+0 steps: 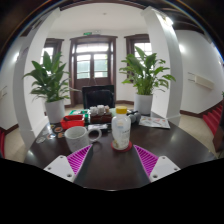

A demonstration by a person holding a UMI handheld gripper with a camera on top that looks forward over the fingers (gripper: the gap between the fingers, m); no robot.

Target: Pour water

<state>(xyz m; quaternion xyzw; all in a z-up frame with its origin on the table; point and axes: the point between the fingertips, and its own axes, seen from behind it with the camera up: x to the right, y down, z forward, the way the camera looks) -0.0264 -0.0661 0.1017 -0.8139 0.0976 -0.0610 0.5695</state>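
The two-finger gripper is spread wide, its magenta-padded fingers standing well apart at about 7 and 5 o'clock, with nothing pressed between them. They hang over a dark, glossy round table.

Straight ahead at 12 o'clock from the gap between the fingers, just beyond the tips, stands a clear plastic water bottle with a white cap and a pale label, upright on the tabletop and untouched by either finger. At 10 o'clock from the gap, near the left finger's tip, sits a white ceramic mug with a handle, also upright, apart from the bottle.

Behind the mug at 11 o'clock lies a red box-like container, with small dark items beside it that are too small to tell. Past the bottle at 12 o'clock is a yellow-topped cup.

Further out, two leafy green potted plants in white pots stand at 10 o'clock and 1 o'clock, flanking a dark wooden-framed door with glass panes.
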